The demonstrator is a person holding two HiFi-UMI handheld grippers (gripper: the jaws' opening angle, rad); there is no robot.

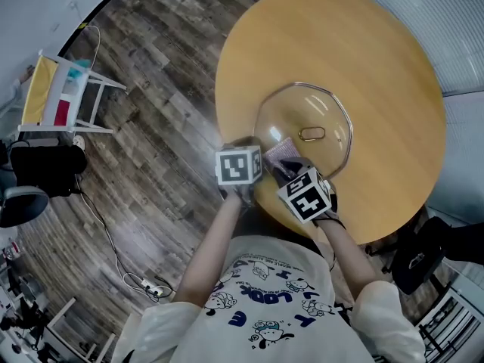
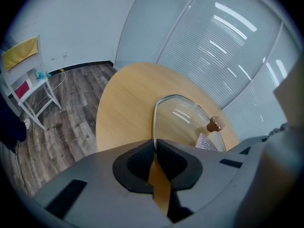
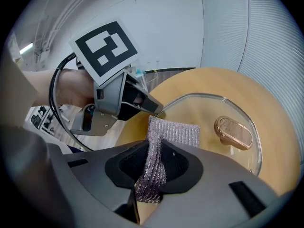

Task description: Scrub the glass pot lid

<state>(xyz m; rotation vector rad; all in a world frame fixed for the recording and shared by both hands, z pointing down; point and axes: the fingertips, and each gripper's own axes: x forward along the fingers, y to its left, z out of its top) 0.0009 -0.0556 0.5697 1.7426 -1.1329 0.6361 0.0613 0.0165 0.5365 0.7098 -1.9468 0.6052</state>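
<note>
Here, ribbed cloth [image 3: 175,133] on round glass lid [image 1: 296,109]

I seem to be in an office or meeting room. The round wooden surface [image 1: 378,44] in front of me is my mark for everything else. Beyond its far edge run tall glazed panels with slatted blinds [image 2: 223,37]. To its left is a plain white wall [image 2: 80,23] with a black skirting [image 2: 90,64] and a wall socket [image 2: 65,55]. The floor [image 1: 151,89] left of the surface is grey-brown plank. Well left of the surface stands a white rack [image 1: 68,129] hung with a yellow cloth [image 1: 36,89]. Nearer me, a power strip [image 1: 150,284] lies on the floor with its cable [image 1: 106,233] trailing.
</note>
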